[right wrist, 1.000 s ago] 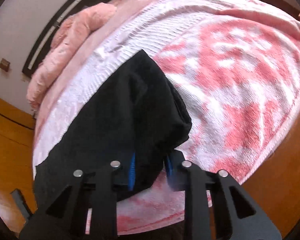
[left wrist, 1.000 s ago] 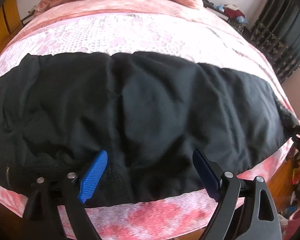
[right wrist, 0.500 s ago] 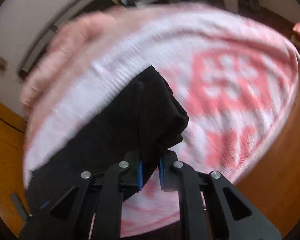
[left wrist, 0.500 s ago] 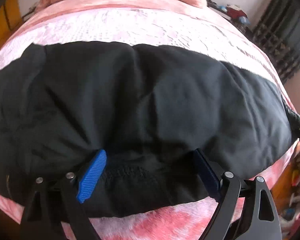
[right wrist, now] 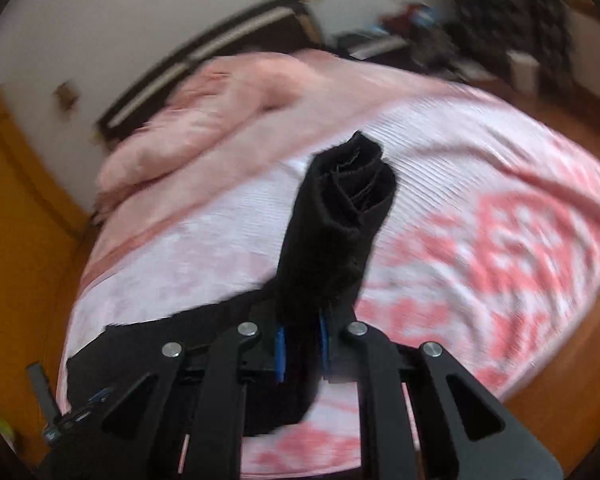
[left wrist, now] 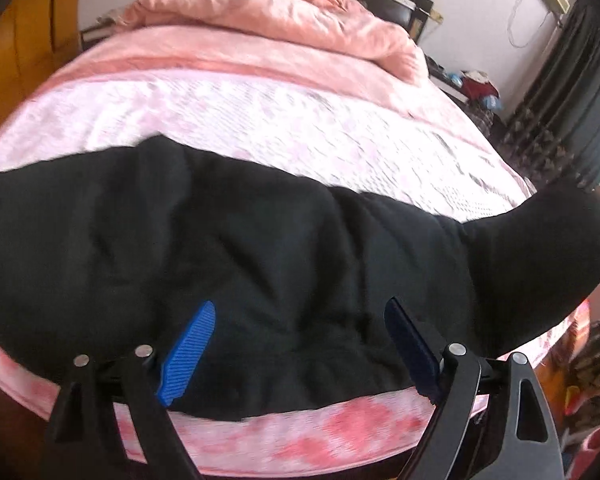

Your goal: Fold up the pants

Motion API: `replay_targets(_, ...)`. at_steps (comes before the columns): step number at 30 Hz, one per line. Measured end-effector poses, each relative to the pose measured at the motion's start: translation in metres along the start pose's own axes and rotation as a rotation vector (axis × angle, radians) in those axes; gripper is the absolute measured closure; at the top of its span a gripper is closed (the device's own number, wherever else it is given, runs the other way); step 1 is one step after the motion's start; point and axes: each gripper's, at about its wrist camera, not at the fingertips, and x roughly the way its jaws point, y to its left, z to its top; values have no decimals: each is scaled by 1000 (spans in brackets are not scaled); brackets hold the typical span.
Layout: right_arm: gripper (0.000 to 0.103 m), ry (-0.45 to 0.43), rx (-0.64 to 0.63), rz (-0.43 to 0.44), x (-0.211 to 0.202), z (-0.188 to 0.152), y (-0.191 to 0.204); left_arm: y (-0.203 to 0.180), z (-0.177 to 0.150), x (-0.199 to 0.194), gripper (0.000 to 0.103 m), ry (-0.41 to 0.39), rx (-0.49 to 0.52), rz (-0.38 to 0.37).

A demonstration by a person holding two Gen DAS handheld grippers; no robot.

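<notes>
Black fabric pants (left wrist: 236,248) across pink patterned bed (left wrist: 284,128); right gripper (right wrist: 302,344) jaws clamped on hem, left gripper (left wrist: 300,344) jaws apart; wooden floor (right wrist: 572,384).

Two hand-held tools of matte black plastic: the left tool (left wrist: 300,344) carries ribbed blue pads (left wrist: 188,356) on angular arms pinned with silver round-head screws (left wrist: 144,351); the right tool (right wrist: 302,344) shows matching blue pads, triangular cut-outs and four silver screws.
</notes>
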Motion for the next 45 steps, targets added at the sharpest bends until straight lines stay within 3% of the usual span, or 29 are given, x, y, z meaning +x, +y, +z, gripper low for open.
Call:
replay_targets(5, 92, 13, -220, 96, 9, -7, 102, 35, -2, -23, 15, -39, -61, 47)
replay_targets(11, 91, 118, -363, 157, 42, -41, 180, 69, -4, -37, 15, -51, -130, 67)
replay_targets(20, 91, 296, -467, 177, 90, -100, 233, 118, -4, -54, 13, -78, -208, 117)
replay_targets(32, 90, 449, -617, 151, 140, -175, 267, 134, -7, -44, 13, -52, -246, 122)
replay_targets(34, 82, 485, -627, 149, 151, -189, 268, 135, -7, -41, 13, -45, -248, 124)
replay_targets(36, 66, 519, -603, 171, 154, -194, 267, 136, -9, -39, 13, -33, -250, 124)
replay_targets(38, 34, 541, -540, 260, 145, -192, 268, 138, -11, -39, 13, -30, -254, 122)
replay_targets(41, 29, 510, -502, 319, 128, -184, 271, 142, -12, -38, 12, -25, -265, 121)
replay_targets(45, 29, 485, -514, 245, 125, -182, 272, 141, -12, -35, 12, -19, -264, 110)
